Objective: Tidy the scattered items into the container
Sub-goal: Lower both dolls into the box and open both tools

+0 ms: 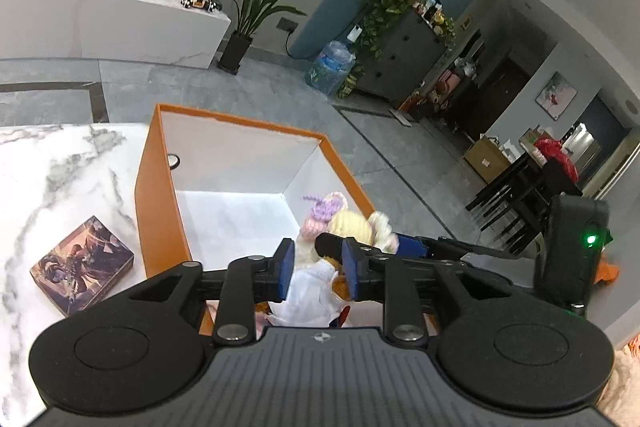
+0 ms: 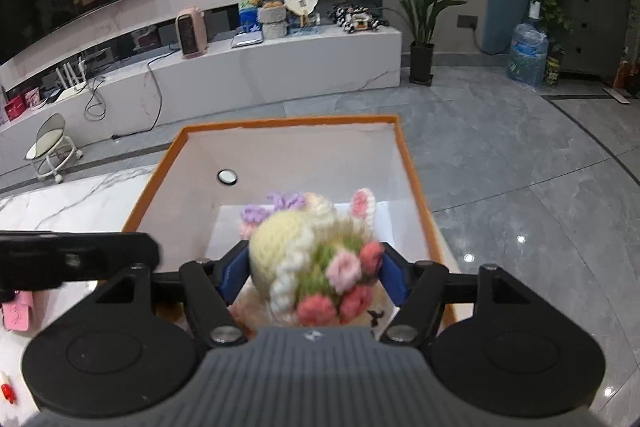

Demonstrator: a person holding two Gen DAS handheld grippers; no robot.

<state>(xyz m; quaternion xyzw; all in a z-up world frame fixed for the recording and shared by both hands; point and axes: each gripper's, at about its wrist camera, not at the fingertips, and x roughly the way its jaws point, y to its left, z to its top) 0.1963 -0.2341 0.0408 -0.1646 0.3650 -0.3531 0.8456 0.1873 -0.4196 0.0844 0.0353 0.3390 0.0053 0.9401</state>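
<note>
Fingers (image 2: pixel 390 273) of your right gripper (image 2: pixel 314 275) clamp the doll (image 2: pixel 316 263) over the box's (image 2: pixel 292 121) near end; your left gripper (image 1: pixel 316 269) is spread around white cloth (image 1: pixel 310 291). Lower until the doll is well inside before letting go. One card box (image 1: pixel 82 265) lies on the tabletop (image 1: pixel 48 187), left.

Doll (image 2: pixel 316 267) blurred in right wrist view, lower part hidden behind gripper body. Pink item (image 2: pixel 16 311) cut by left edge; red item (image 2: pixel 7 391) too.
</note>
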